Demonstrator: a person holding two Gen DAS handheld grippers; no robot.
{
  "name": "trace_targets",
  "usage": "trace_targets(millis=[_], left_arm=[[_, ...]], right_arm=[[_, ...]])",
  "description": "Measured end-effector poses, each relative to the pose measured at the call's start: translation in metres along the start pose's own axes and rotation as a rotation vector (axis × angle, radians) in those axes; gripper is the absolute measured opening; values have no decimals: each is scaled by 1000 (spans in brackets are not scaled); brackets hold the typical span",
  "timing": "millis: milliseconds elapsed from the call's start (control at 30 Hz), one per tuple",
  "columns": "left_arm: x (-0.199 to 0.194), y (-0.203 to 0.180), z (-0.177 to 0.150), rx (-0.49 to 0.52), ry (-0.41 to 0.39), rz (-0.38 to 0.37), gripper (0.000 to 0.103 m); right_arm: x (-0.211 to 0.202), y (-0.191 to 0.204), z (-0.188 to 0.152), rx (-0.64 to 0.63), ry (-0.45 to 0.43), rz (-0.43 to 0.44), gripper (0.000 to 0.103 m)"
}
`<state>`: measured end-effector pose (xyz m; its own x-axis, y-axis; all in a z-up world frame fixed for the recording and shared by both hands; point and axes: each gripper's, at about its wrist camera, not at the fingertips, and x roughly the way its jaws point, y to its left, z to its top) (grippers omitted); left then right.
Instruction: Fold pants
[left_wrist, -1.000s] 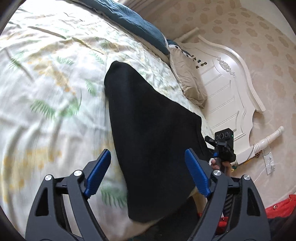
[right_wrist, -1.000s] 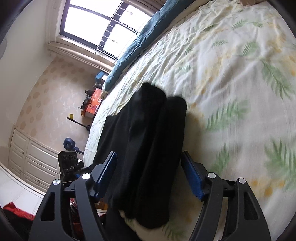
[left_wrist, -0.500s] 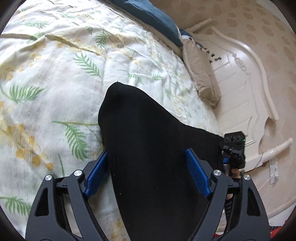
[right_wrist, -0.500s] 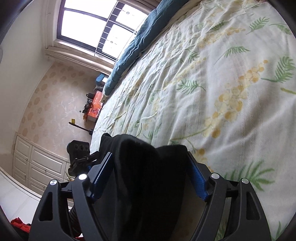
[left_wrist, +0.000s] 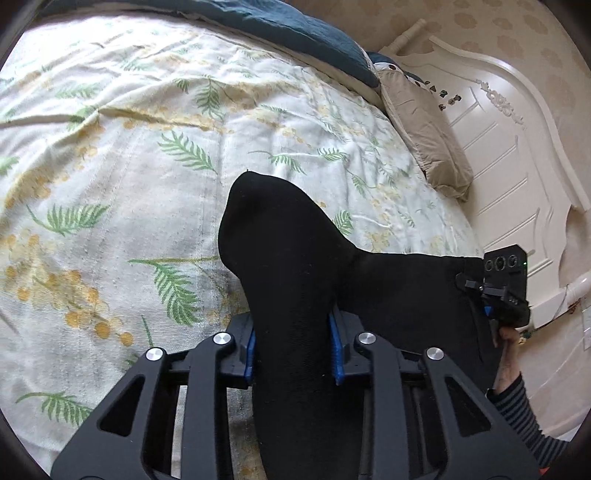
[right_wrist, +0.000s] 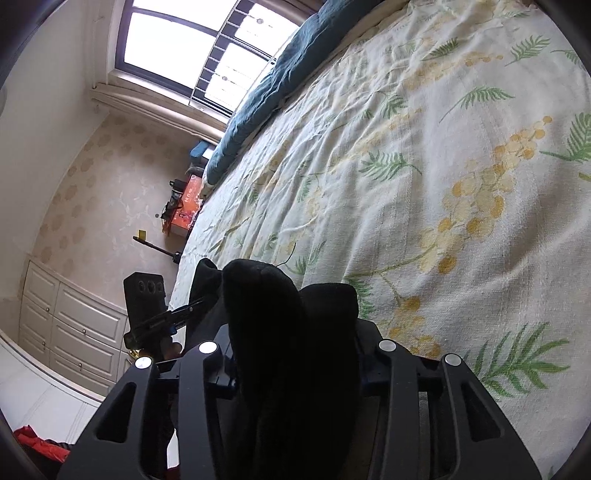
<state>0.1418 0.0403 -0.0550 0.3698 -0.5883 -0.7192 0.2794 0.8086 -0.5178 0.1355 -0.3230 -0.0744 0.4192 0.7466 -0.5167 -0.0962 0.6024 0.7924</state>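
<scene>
Black pants (left_wrist: 295, 266) lie on a floral bedspread (left_wrist: 110, 166) near the bed's front edge. My left gripper (left_wrist: 293, 347) is shut on a bunched part of the pants, its blue pads pressing the cloth from both sides. My right gripper (right_wrist: 295, 354) is shut on another bunch of the pants (right_wrist: 280, 302); its pads are hidden by the cloth. The right gripper also shows in the left wrist view (left_wrist: 502, 288), at the pants' right end. The left gripper shows in the right wrist view (right_wrist: 147, 310), at the far end.
A dark blue quilt (left_wrist: 295, 26) lies along the bed's far side. A beige pillow (left_wrist: 424, 125) rests by the white headboard (left_wrist: 517, 129). A window (right_wrist: 192, 48), white drawers (right_wrist: 66, 325) and an orange box (right_wrist: 184, 210) stand beyond the bed.
Both grippers moved down onto the pants and closed from wide open onto bunches of black cloth.
</scene>
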Motion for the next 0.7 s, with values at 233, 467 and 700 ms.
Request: trace_targets(millis=[233, 467, 700], left_arm=[[-4, -10, 1, 37, -13, 56, 25], [-3, -11, 1, 28, -13, 58, 25], [-8, -12, 5, 24, -31, 60, 22]], right_arm=[[-1, 1, -2, 2, -9, -1, 43], [-1, 1, -1, 7, -12, 0, 42], [-1, 5, 2, -8, -19, -1, 41]])
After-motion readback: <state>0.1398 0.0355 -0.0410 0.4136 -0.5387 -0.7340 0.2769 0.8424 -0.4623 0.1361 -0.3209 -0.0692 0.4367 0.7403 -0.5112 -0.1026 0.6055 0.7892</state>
